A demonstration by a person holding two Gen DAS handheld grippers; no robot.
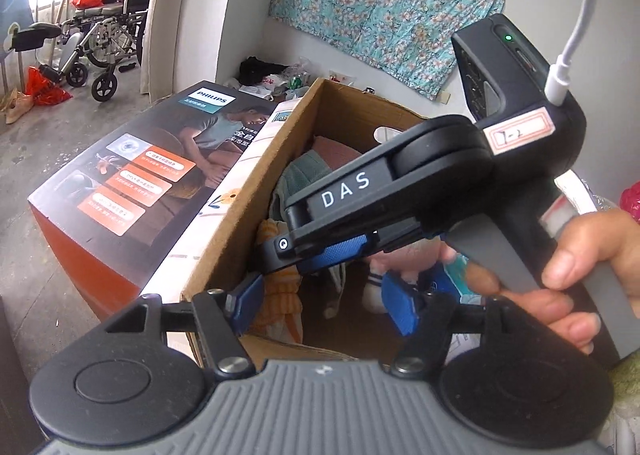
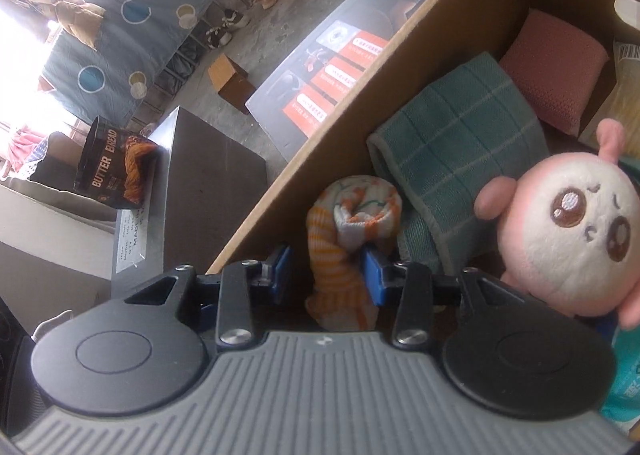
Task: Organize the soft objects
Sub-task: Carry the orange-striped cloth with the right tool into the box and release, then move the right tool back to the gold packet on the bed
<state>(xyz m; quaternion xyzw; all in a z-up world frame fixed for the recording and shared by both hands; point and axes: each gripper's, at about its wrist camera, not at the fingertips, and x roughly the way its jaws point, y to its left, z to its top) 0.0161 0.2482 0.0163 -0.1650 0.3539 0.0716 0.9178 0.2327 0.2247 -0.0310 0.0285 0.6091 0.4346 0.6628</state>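
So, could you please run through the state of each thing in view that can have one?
Cardboard box: open, partly filled.
Orange-striped sock: rolled up, between the right gripper's fingers.
Green cloth: folded, leaning in the box.
Pink cushion: lying at the far end.
Pink plush toy: in the box, face showing.
Right gripper: open.
Left gripper: open, empty, above the box.

I'm in a lived-in home, cluttered — bare concrete floor (image 1: 36,159), a folded wheelchair (image 1: 100,27) by the bright doorway, a floral cloth (image 1: 392,3) hung on the wall, a dotted quilt (image 2: 132,27) airing, shoes (image 2: 226,27) lying about.
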